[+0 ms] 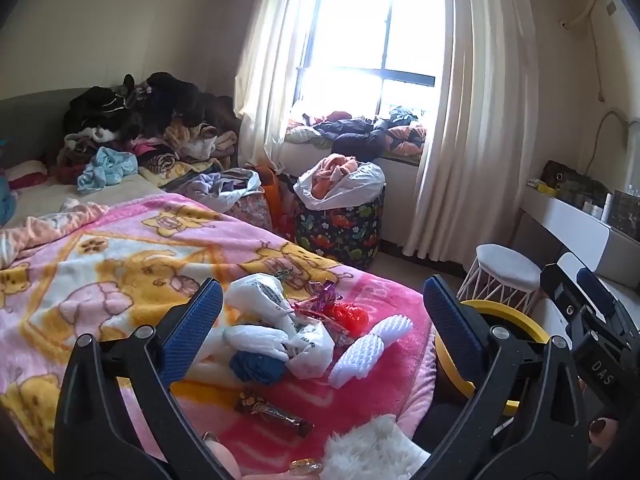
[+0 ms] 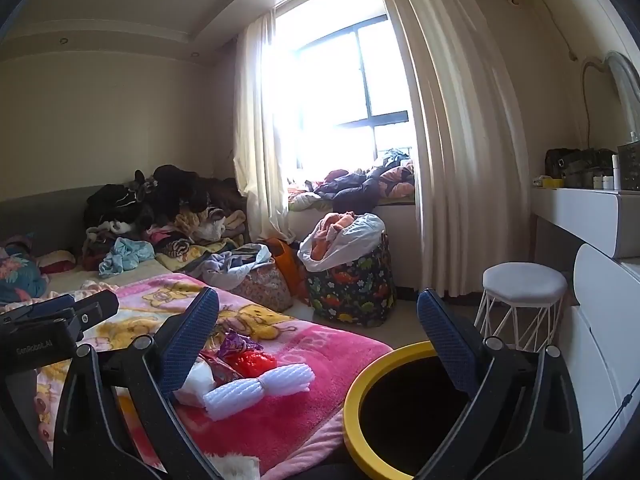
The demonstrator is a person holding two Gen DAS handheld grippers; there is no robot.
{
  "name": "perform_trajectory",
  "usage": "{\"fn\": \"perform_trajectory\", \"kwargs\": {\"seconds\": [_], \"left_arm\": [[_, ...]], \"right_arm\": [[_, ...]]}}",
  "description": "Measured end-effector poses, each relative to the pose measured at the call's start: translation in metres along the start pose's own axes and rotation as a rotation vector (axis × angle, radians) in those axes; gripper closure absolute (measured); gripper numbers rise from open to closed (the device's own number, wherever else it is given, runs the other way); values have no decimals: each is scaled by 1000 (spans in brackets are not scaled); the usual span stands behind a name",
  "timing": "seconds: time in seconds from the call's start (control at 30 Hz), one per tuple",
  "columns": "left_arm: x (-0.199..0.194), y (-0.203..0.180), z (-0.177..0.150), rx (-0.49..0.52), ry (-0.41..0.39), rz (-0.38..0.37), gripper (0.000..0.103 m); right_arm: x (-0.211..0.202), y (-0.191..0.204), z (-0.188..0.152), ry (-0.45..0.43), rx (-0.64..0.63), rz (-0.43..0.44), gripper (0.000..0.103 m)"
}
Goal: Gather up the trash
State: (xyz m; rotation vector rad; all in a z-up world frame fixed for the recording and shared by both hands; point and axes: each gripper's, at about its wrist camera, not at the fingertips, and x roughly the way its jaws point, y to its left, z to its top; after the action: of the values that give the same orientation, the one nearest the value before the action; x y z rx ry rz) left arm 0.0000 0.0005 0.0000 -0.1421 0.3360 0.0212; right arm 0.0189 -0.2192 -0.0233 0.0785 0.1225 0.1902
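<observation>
Trash lies on the pink blanket point(image 1: 100, 256) of the bed: a crumpled white plastic bag point(image 1: 280, 340), a white foam net sleeve point(image 1: 372, 344), a red wrapper point(image 1: 348, 314), a purple wrapper point(image 1: 324, 294), a blue scrap point(image 1: 256, 366) and a brown snack wrapper point(image 1: 272, 410). My left gripper point(image 1: 322, 308) is open above this pile, holding nothing. My right gripper point(image 2: 318, 324) is open and empty, between the bed corner and a bin with a yellow rim point(image 2: 356, 392). The foam sleeve point(image 2: 256, 390) and red wrapper point(image 2: 252, 362) also show in the right wrist view.
A patterned laundry basket point(image 1: 340, 228) stuffed with clothes stands by the window. A white stool point(image 2: 520, 300) and a white dresser point(image 2: 600, 320) are on the right. Clothes are piled at the bed's far end point(image 1: 140, 120). A white fluffy item point(image 1: 372, 452) lies at the bed's near edge.
</observation>
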Motion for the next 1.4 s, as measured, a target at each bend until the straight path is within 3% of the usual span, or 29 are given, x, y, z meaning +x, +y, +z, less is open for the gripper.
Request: {"fn": "perform_trajectory", "kwargs": {"seconds": [1.4], "left_arm": [[-7, -4, 8, 1, -13, -4, 11]], "right_arm": [[-1, -1, 6, 11, 7, -4, 6]]}}
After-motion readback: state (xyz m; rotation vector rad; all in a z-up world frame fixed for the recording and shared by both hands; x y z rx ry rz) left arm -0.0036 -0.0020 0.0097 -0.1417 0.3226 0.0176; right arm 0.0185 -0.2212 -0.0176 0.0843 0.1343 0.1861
